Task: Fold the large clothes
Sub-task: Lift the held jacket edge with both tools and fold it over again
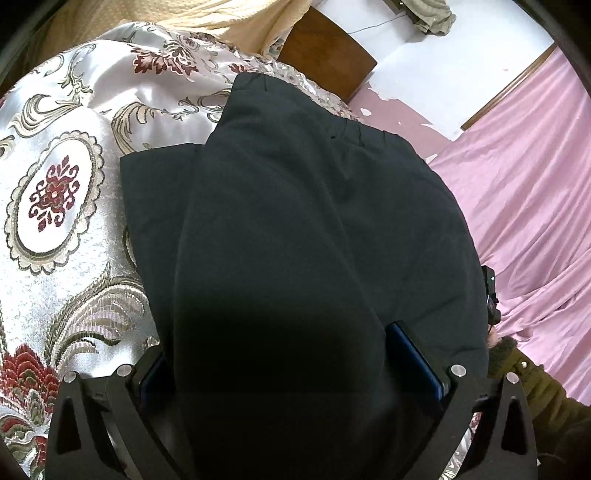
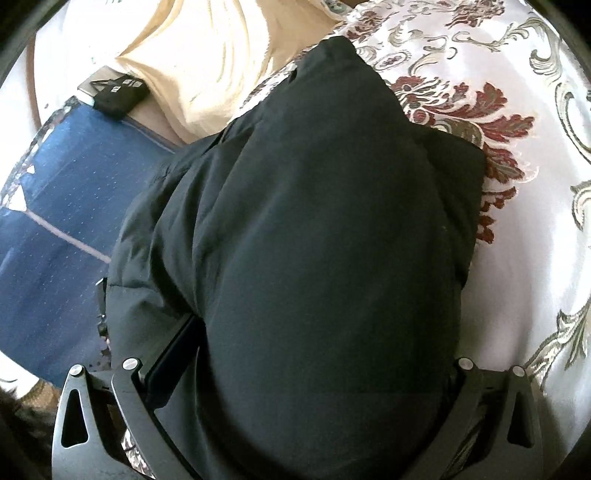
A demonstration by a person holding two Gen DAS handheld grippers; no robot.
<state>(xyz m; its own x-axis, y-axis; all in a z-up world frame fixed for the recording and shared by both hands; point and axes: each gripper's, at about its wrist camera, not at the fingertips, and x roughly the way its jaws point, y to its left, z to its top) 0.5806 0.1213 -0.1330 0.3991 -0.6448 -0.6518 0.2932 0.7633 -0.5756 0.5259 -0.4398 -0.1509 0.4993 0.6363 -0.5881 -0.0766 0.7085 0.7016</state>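
Observation:
A large black garment [image 1: 295, 229] lies partly folded on a satin floral bedspread [image 1: 59, 192]. Its near end bulges between the fingers of my left gripper [image 1: 288, 354], which stands wide apart around the cloth; the blue pad [image 1: 413, 358] of the right finger shows beside the fabric. In the right wrist view the same garment [image 2: 317, 229] fills the gap of my right gripper [image 2: 314, 350], also wide apart, with the left finger [image 2: 173, 350] beside a fold. The fingertips are hidden by cloth in both views.
A cream blanket [image 1: 229, 22] lies at the bed's far end beside a wooden headboard [image 1: 325, 55]. A pink curtain [image 1: 528, 192] hangs at the right. In the right wrist view a blue mat [image 2: 62, 206] and a black device [image 2: 118, 92] lie left of the bed.

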